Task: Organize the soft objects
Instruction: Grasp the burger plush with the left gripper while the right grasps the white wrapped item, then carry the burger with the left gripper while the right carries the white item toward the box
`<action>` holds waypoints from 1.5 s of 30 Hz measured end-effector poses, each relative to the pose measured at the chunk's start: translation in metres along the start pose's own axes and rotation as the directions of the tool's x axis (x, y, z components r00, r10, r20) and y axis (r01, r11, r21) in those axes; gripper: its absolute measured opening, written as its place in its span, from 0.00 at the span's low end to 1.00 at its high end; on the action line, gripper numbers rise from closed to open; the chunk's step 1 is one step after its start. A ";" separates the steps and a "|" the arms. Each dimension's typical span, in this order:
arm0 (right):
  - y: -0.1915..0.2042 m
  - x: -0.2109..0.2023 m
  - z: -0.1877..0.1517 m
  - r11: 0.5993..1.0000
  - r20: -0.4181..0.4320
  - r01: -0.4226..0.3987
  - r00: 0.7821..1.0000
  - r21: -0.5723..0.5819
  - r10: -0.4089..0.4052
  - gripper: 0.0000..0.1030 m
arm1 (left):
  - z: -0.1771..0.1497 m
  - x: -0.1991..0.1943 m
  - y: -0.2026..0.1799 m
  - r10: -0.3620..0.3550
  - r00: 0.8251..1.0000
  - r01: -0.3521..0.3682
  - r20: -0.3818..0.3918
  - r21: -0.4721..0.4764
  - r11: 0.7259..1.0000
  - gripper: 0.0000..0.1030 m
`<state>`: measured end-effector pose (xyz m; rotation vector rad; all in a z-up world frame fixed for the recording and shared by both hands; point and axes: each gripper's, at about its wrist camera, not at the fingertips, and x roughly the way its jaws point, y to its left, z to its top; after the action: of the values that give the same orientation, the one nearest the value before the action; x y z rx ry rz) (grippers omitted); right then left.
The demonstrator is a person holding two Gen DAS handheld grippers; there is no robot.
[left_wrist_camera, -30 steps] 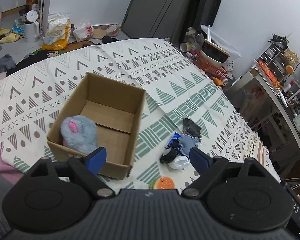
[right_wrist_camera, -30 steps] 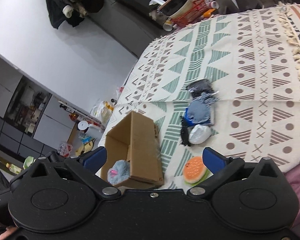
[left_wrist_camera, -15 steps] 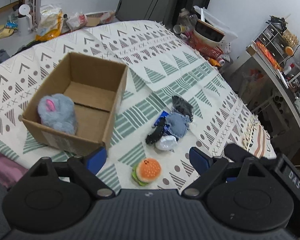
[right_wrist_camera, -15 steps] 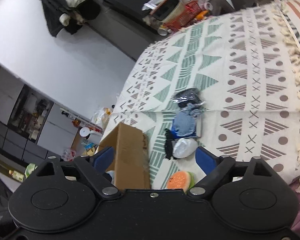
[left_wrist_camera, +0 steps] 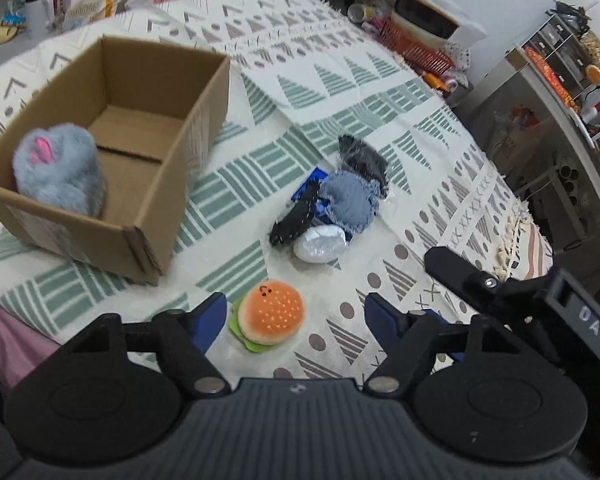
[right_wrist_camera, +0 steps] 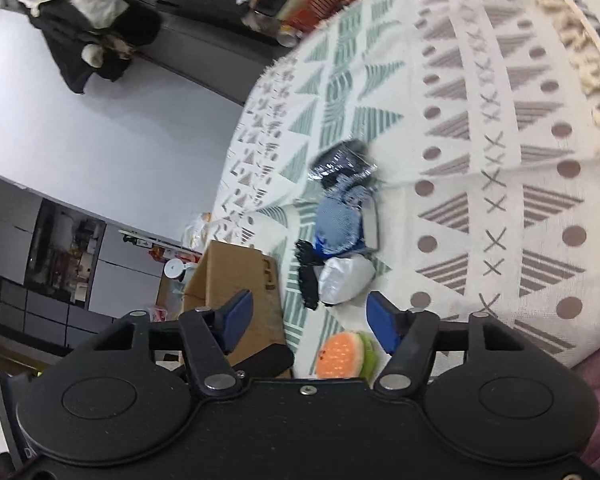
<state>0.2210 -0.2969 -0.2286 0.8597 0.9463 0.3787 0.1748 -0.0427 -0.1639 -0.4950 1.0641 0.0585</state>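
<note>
Both your grippers hang spread and empty over the patterned bedspread.

Your left gripper has its blue-padded jaws wide apart around the round plush burger, touching nothing; your right gripper is likewise parted above it. Just beyond lies a heap of soft items: a frayed denim round, a black knit piece, a crinkly white bundle. The fluffy grey toy sits in the near corner of the corrugated cardboard box.
</note>
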 end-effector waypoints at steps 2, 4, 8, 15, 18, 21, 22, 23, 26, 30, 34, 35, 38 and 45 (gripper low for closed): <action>-0.003 0.005 0.002 1.000 -0.010 0.002 1.000 0.004 -0.002 0.61 | -0.001 0.009 0.000 0.011 1.000 -0.011 -0.010 -0.007 1.000 0.71; -0.004 0.010 0.004 1.000 -0.019 -0.008 1.000 0.003 0.009 0.61 | -0.001 0.019 0.001 0.026 0.999 -0.027 -0.022 -0.011 1.000 0.70; -0.014 0.020 0.010 1.000 -0.040 -0.013 0.999 0.023 0.014 0.60 | -0.001 0.037 0.001 0.048 0.998 -0.048 -0.051 -0.011 0.999 0.69; -0.029 0.044 0.023 0.998 -0.081 -0.021 0.996 0.059 0.025 0.58 | -0.006 0.068 -0.001 0.072 0.992 -0.074 -0.107 -0.012 0.997 0.65; -0.034 0.053 0.025 0.997 -0.101 -0.026 0.994 0.068 0.032 0.57 | -0.006 0.078 -0.003 0.091 0.989 -0.092 -0.119 -0.009 0.996 0.54; -0.037 0.061 0.026 0.997 -0.119 -0.030 0.992 0.072 0.038 0.57 | -0.002 0.082 -0.003 0.101 0.988 -0.103 -0.121 -0.015 0.995 0.44; -0.038 0.064 0.027 0.997 -0.125 -0.030 0.991 0.078 0.040 0.57 | 0.000 0.083 -0.003 0.101 0.988 -0.103 -0.121 -0.016 0.995 0.44; -0.040 0.068 0.027 0.996 -0.131 -0.030 0.990 0.083 0.041 0.57 | 0.001 0.084 -0.003 0.102 0.987 -0.105 -0.121 -0.014 0.994 0.43; -0.042 0.077 0.029 0.995 -0.152 -0.036 0.987 0.092 0.050 0.57 | 0.005 0.087 -0.004 0.105 0.986 -0.108 -0.128 -0.014 0.994 0.43; -0.043 0.085 0.029 0.994 -0.170 -0.034 0.984 0.100 0.051 0.57 | 0.008 0.088 -0.003 0.108 0.986 -0.112 -0.130 -0.019 0.994 0.43; -0.042 0.089 0.028 0.995 -0.179 -0.030 0.983 0.090 0.046 0.56 | 0.009 0.087 -0.004 0.111 0.985 -0.114 -0.129 -0.014 0.993 0.42; -0.042 0.090 0.027 0.996 -0.181 -0.029 0.983 0.084 0.044 0.49 | 0.010 0.086 -0.004 0.113 0.986 -0.115 -0.126 -0.013 0.993 0.42; -0.042 0.089 0.027 0.997 -0.178 -0.026 0.983 0.079 0.040 0.33 | 0.010 0.081 -0.003 0.114 0.987 -0.116 -0.116 -0.013 0.993 0.42; -0.032 0.068 0.022 0.999 -0.131 -0.025 0.991 0.032 0.029 0.28 | 0.012 0.059 -0.002 0.096 0.992 -0.097 -0.078 -0.004 0.995 0.42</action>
<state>0.2746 -0.2846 -0.2850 0.8836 1.0651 0.4496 0.2142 -0.0506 -0.2083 -0.4556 1.1646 0.1294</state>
